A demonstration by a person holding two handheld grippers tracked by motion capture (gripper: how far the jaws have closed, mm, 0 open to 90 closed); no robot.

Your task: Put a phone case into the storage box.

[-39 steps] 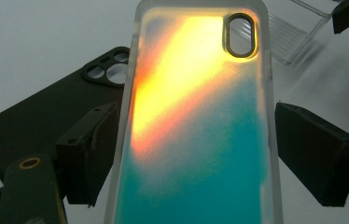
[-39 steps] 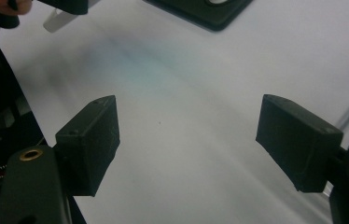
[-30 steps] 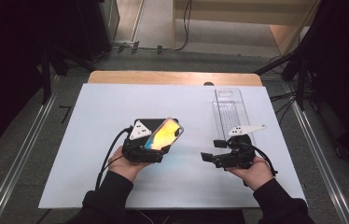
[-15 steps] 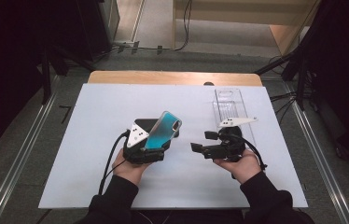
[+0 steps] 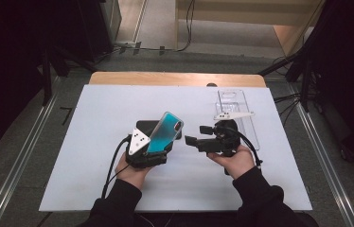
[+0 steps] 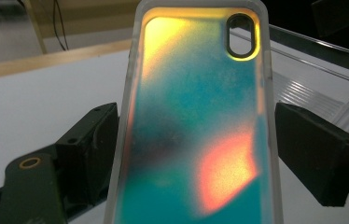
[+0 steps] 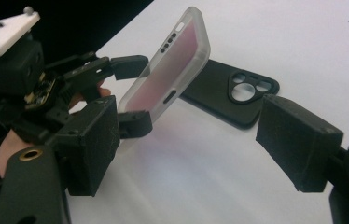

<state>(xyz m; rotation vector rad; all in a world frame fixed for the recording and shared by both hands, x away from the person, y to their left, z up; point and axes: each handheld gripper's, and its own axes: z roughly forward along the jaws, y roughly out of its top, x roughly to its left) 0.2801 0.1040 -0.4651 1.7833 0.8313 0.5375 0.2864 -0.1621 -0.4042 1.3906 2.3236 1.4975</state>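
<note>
Here, above the white surface (image 5: 94,142), the left tongs (image 5: 163,142) are clamped on the edges of the iridescent phone case (image 5: 164,131), which is lifted off the surface and tilted. Its long axis rises away from the person, and the camera hole is at the far, upper end. The right tongs (image 5: 195,135) stand apart, with nothing between them, turned toward the case. If they push on its free end, I think the case could twist or slip from its narrow grip and fall on the black phone case (image 7: 235,95) below.

Lab-like recording bay, white work table (image 5: 94,142), dark curtains, floor rails (image 5: 19,156), trailing cables
</note>
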